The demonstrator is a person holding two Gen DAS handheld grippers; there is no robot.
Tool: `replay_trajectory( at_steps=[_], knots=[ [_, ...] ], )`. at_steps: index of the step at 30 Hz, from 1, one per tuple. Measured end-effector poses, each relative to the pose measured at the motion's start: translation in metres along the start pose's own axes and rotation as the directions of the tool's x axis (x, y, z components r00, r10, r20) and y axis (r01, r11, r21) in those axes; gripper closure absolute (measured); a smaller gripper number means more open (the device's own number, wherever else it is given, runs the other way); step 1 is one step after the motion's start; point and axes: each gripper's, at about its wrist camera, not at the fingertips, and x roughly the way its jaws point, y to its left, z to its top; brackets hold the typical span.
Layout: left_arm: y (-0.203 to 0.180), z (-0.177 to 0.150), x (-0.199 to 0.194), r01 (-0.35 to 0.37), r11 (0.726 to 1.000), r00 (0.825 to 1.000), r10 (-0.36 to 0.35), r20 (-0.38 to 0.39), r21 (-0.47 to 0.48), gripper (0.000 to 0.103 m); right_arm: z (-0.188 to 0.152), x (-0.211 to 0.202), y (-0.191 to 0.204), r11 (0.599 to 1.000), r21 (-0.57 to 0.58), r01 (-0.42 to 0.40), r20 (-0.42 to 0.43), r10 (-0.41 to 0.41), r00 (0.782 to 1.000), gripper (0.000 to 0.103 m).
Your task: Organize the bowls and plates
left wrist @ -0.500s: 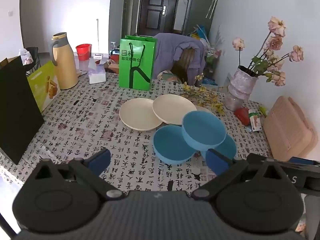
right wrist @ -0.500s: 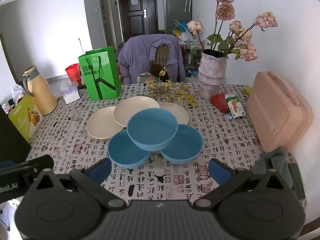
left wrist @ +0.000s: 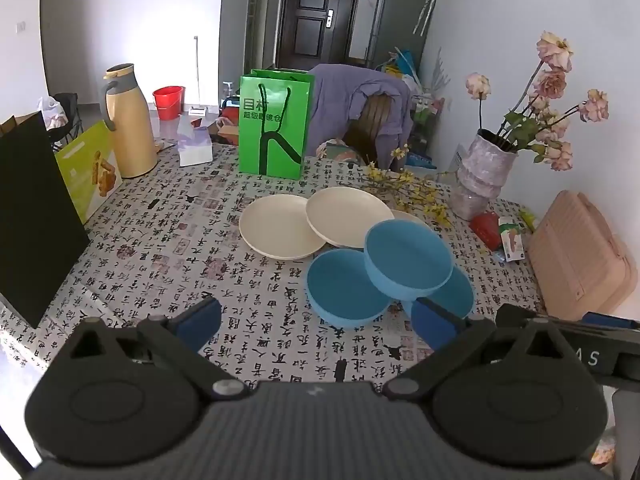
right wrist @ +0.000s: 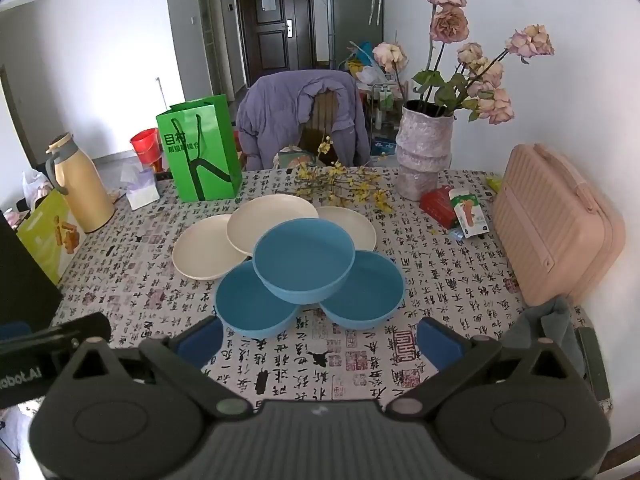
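Hovering over the near edge of the worktop (right wrist: 328, 364), the right gripper (right wrist: 320, 338) has its jaws spread wide with nothing but calligraphy-printed cloth between them, and the left gripper (left wrist: 316, 322) beside it stands just as wide and just as empty. Directly ahead of the right jaws, close but not touching, sit three blue bowls: the left bowl (right wrist: 256, 304) and the right bowl (right wrist: 362, 290) rest side by side on the cloth, and the top bowl (right wrist: 304, 264) is perched across both their rims, tilted a little. From the left wrist view the same cluster lies ahead and toward the right-hand jaw, whose blue pad overlaps the nearest rim in the picture; whether it touches cannot be told. Beyond the bowls lie three cream plates (right wrist: 272, 228), overlapping one another, the middle one riding on the rim of its left neighbour. Farther ahead and to the left of the jaws stands a green paper bag (right wrist: 200, 150), with a tan thermos jug (right wrist: 80, 188) farther left still. Ahead and to the right is a vase of faded pink roses (right wrist: 424, 152), yellow sprigs (right wrist: 344, 184) lying at its foot, and a pink case (right wrist: 556, 224) against the wall. Past the far edge a chair (right wrist: 300, 120) is draped in a purple jacket.
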Motion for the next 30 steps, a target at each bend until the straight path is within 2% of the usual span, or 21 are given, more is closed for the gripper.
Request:
replay_trajectory(
  at_steps=[30],
  knots=[
    [-0.0007,0.0025,0.0007,0.011,1.000,1.000,-0.011,-0.007,-0.006,0.000,-0.0007,-0.0023,-0.0013,1.000,-0.003,0.005,0.004,-0.005,1.000,0.000]
  ],
)
